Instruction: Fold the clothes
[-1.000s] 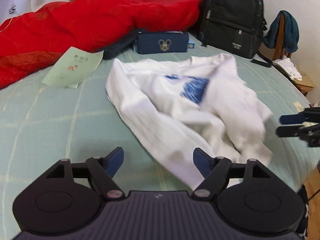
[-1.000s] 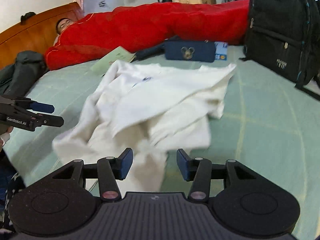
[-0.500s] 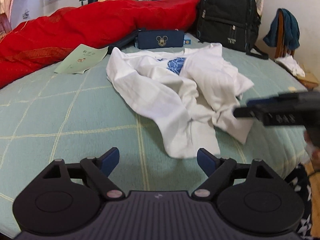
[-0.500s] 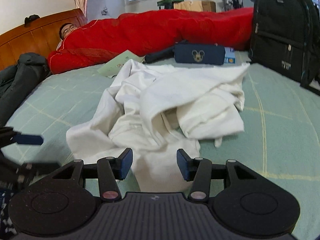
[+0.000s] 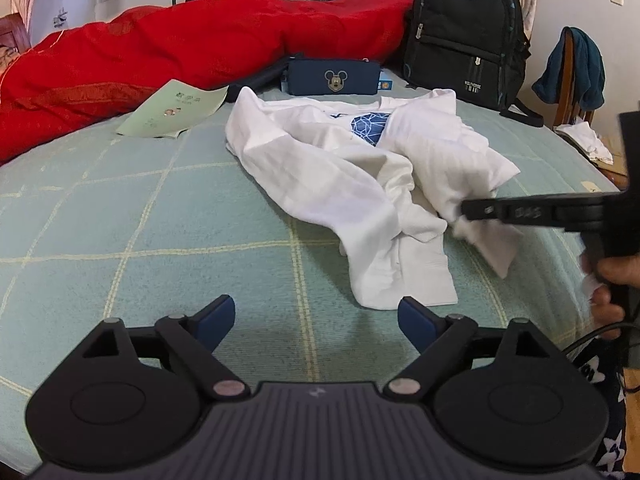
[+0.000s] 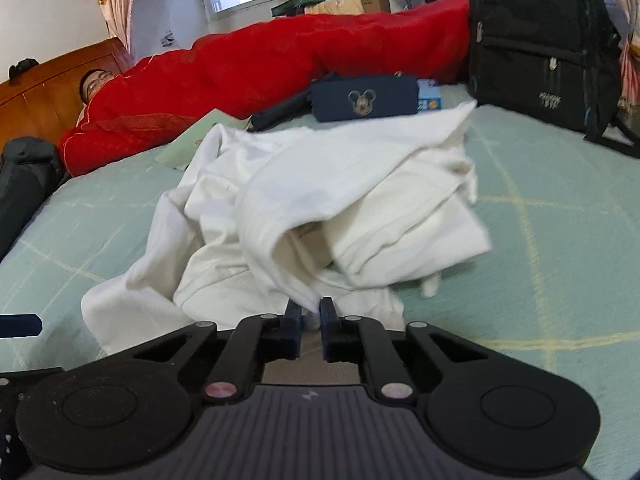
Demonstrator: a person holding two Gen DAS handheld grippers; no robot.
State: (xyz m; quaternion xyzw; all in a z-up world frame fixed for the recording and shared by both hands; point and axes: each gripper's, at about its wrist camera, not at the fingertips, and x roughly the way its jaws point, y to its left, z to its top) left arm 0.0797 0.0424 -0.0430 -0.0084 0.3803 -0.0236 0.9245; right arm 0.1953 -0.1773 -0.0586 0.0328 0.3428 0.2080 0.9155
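A crumpled white T-shirt (image 5: 340, 184) with a blue print lies on the pale green bed sheet (image 5: 160, 232). My right gripper (image 6: 310, 312) is closing, and its pads pinch the shirt's (image 6: 320, 184) near edge. In the left wrist view it reaches in from the right (image 5: 468, 211) and bites a fold, with a hand on its handle. My left gripper (image 5: 316, 308) hovers over bare sheet just short of the shirt's hem. Its jaws are opening, with nothing between them. One of its blue pads (image 6: 20, 325) shows at the left edge of the right wrist view.
A red quilt (image 5: 200, 48) with a person lying under it (image 6: 94, 84) runs along the far side. In front of it lie a green booklet (image 5: 176, 114) and a navy Mickey pouch (image 5: 334, 78). A black backpack (image 5: 464, 32) stands far right, and a chair (image 5: 572, 72) stands beyond the bed edge.
My right gripper has sunk to the shirt and shut on its near edge. The shirt has settled flatter on the bed. My left gripper has drawn back from it, jaws slightly wider.
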